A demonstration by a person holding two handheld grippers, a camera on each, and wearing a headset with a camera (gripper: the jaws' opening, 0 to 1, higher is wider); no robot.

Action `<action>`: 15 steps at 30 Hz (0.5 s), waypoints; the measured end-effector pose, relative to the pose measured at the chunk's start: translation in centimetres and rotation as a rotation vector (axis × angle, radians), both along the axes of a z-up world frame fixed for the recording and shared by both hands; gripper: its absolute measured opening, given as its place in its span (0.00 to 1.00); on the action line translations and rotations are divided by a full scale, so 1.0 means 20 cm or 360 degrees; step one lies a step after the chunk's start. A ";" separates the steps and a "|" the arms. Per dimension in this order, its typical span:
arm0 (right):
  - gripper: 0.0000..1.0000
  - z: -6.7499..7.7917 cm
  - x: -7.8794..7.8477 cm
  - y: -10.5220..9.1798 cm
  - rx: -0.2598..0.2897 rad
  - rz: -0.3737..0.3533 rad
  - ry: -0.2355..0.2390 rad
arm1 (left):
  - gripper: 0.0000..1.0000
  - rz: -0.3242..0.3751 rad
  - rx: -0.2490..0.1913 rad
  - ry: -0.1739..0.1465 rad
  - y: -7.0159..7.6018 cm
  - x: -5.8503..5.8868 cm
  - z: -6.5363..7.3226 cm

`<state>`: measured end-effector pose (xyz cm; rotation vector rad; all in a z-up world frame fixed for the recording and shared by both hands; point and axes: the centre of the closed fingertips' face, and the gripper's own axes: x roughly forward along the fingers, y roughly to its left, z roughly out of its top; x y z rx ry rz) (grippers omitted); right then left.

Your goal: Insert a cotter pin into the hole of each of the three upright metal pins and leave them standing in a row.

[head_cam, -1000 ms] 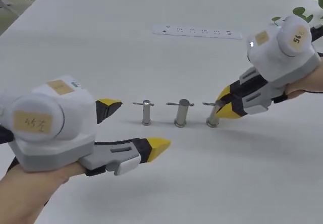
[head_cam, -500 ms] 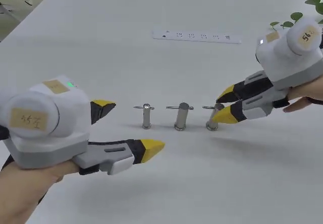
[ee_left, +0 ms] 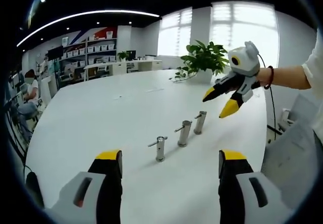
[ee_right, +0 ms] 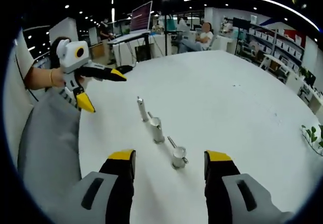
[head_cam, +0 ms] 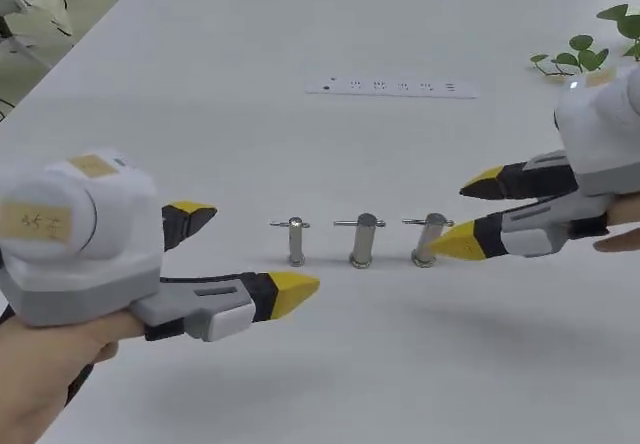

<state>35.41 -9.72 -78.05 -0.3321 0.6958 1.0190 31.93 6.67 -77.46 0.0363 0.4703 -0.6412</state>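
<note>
- While it hovers nearest over the white table [head_cam: 200, 84], the left gripper [head_cam: 245, 248] has its jaws spread wide and holds nothing.
- Beyond its tips, three metal pins [head_cam: 364, 241] stand upright in a row, each with a cotter pin [head_cam: 352, 223] through its top.
- The right gripper [head_cam: 466, 214] is just beside the right end of the row, jaws apart and empty.
- Farther away lies a power strip [head_cam: 392, 87], and a plant [head_cam: 590, 49] stands at the far right.

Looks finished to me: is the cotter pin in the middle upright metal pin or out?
In: the thin cotter pin crosses the top of the middle silver upright metal pin, sticking out both sides.
</note>
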 end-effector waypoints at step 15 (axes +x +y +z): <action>0.80 0.03 -0.14 -0.04 0.0143 -0.0205 -0.0054 | 0.81 0.0004 0.0017 -0.0011 0.03 -0.06 0.04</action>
